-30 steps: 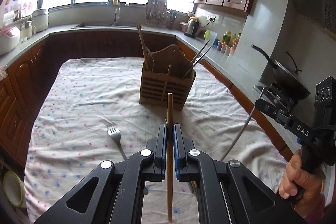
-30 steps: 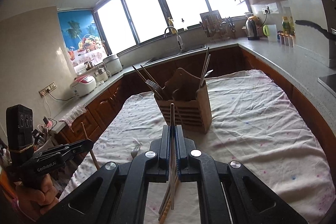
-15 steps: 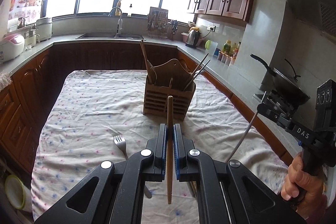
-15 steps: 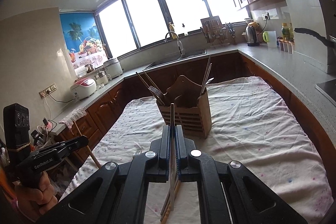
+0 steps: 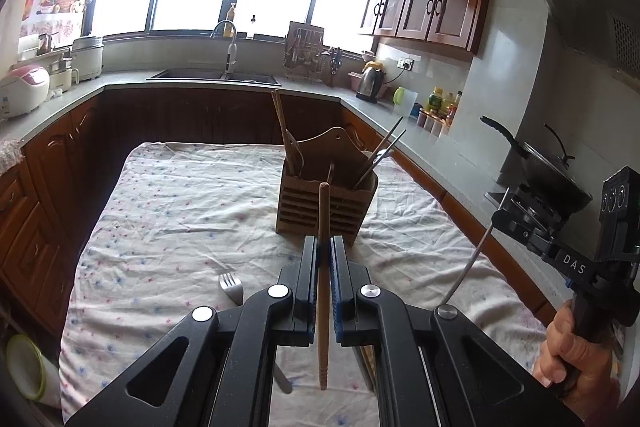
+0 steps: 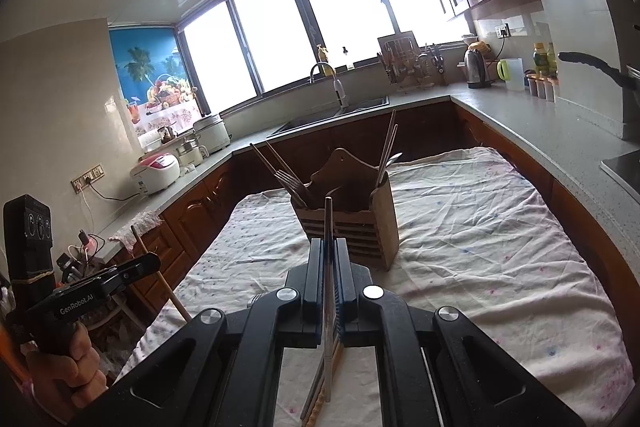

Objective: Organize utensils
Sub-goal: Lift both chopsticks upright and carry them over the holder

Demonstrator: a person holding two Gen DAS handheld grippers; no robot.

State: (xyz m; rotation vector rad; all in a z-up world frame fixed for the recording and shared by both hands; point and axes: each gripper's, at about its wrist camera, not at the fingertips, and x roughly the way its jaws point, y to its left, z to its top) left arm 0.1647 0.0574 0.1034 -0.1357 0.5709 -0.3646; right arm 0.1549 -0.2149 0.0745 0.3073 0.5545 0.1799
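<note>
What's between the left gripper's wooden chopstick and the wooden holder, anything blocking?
Nothing visible. The left gripper grips the wooden chopstick upright; only bare tablecloth lies before the utensil holder. The fork lies off to the side.

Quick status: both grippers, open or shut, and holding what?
Left gripper: shut on a wooden chopstick.
Right gripper: shut on a metal chopstick.
</note>
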